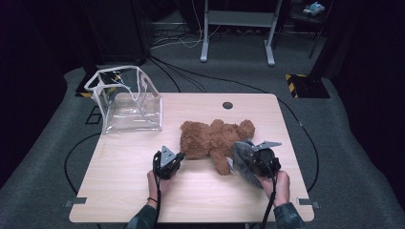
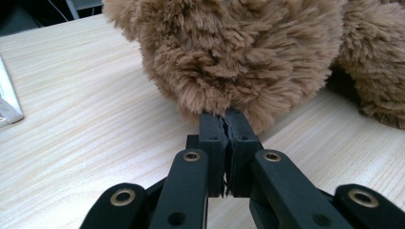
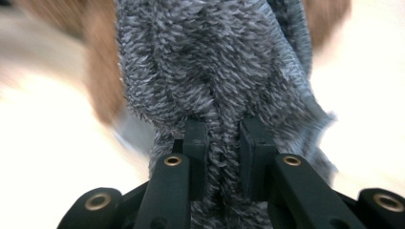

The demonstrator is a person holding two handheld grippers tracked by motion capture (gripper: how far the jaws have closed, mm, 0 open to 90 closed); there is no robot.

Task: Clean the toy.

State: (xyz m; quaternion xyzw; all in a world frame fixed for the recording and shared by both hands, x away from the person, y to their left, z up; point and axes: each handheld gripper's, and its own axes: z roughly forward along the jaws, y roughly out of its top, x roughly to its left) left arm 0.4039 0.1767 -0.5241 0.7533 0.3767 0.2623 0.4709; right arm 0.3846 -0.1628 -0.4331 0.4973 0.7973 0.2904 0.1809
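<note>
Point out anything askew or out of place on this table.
The brown teddy bear lies sprawled on its side. The clear bag sits askew at the table's far-left corner, overhanging it. Nothing looks spilled or damaged.

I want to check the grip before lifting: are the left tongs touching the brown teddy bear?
Touching. In the left gripper view the left tongs are shut, with their tips buried in the fur of the teddy bear; no gap shows.
</note>
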